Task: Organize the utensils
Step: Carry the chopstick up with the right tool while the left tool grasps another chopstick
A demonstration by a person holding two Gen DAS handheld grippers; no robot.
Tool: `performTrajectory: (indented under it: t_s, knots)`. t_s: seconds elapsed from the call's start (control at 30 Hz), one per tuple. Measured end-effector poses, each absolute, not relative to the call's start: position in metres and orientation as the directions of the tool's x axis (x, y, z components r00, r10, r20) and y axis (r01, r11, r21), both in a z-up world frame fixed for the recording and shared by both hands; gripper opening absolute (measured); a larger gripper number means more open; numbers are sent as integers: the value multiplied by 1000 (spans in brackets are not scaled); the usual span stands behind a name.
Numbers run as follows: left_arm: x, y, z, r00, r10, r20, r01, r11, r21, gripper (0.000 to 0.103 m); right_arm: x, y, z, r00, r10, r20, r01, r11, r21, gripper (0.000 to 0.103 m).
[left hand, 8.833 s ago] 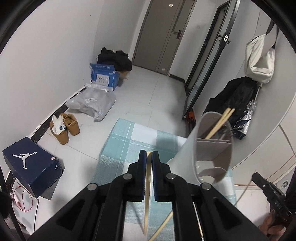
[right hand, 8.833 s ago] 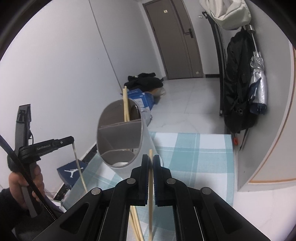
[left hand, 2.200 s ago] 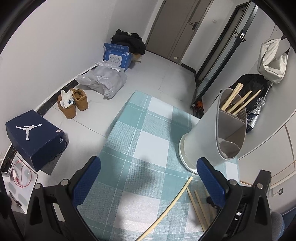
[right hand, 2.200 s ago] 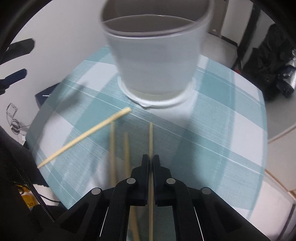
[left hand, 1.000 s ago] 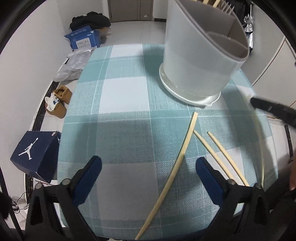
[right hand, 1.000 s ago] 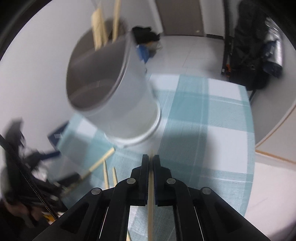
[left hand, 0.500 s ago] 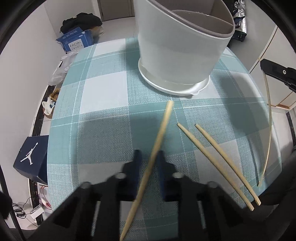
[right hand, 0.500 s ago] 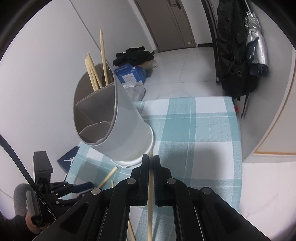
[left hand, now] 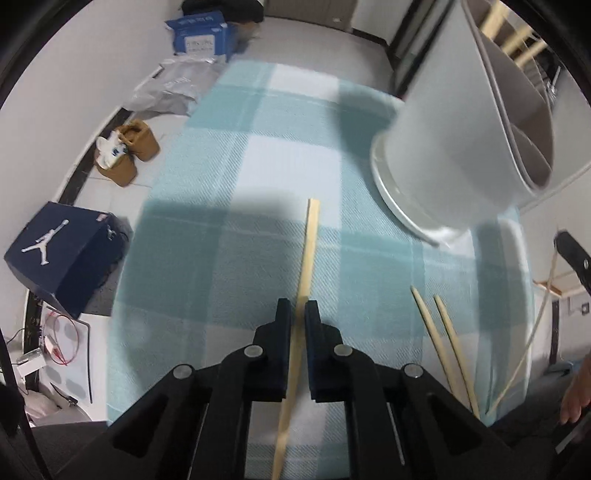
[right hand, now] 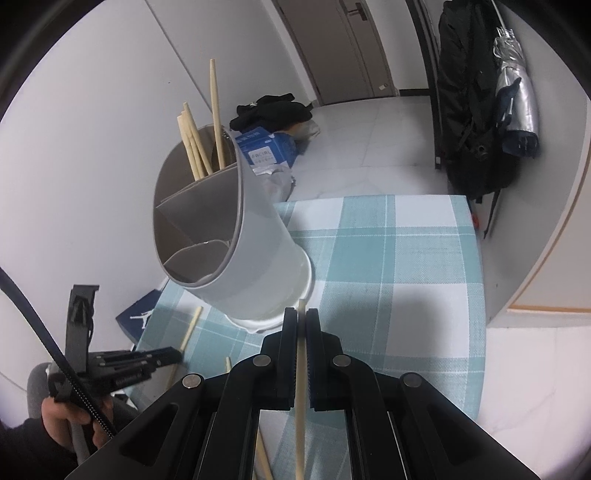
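Observation:
My left gripper is shut on a wooden chopstick that runs forward over the checked cloth. Two more chopsticks lie on the cloth to its right. The white utensil holder stands at the upper right with several chopsticks in its far compartment. In the right wrist view my right gripper is shut on another chopstick, lifted in front of the holder. The left gripper and a hand appear at that view's lower left.
On the floor to the left are a dark blue shoebox, tan shoes, a grey bag and a blue carton. A black bag and folded umbrella hang at the right wall. The cloth's edges drop off close by.
The left gripper's jaws went from wide apart to shut around the long chopstick on the cloth. The right gripper rose with its chopstick, bringing the holder's top into view.

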State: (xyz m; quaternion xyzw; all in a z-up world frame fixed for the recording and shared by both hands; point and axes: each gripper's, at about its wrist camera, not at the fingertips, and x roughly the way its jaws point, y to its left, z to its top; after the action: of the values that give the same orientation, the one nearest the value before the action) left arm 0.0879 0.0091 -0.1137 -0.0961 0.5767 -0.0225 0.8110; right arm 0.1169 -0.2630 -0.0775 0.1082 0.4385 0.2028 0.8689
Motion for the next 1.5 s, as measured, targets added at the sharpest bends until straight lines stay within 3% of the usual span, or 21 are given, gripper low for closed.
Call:
performTrajectory:
  t_s: [0.1, 0.17, 0.23, 0.43, 0.57, 0.63, 0.7, 0.77, 0.87, 1.17, 1.5]
  knots:
    - [95, 7, -110, 351, -163, -922, -61, 979, -196, 21, 118, -263, -78, 532, 451, -717, -255, 892, 372, 4]
    - [100, 6, -107, 368, -160, -916, -44, 981, -189, 40, 118, -263, -78, 533, 450, -716, -253, 893, 373, 4]
    - [104, 6, -107, 378, -160, -912, -45, 981, -191, 51, 118, -262, -77, 533, 453, -715, -256, 891, 374, 4]
    - [118, -5, -117, 363, -78, -928, 7, 997, -82, 52, 118, -265, -77, 537, 452, -712, -255, 892, 374, 4]
    - [121, -7, -121, 357, -77, -931, 25, 997, -72, 51, 118, -266, -76, 537, 452, -712, -259, 892, 371, 4]
    - [121, -13, -121, 353, -50, -934, 56, 998, -32, 51, 118, -267, -77, 542, 444, -714, -256, 896, 363, 4]
    - [119, -18, -119, 359, -41, -933, 86, 996, -10, 40, 119, -269, -77, 541, 442, -715, -251, 897, 365, 4]
    - [119, -20, -115, 354, -53, -934, 97, 995, -20, 17, 120, -270, -78, 542, 436, -718, -248, 900, 359, 4]
    - [122, -19, -114, 344, -77, -936, 87, 995, -50, 4, 122, -269, -78, 542, 432, -721, -245, 902, 356, 4]
    - [125, -6, -101, 385, -137, -913, -12, 988, -153, 3, 113, -264, -69, 571, 430, -699, -265, 903, 339, 4]
    - [104, 16, -50, 605, -247, -757, -69, 931, -358, 3, 103, -257, -57, 625, 414, -662, -255, 909, 328, 4]
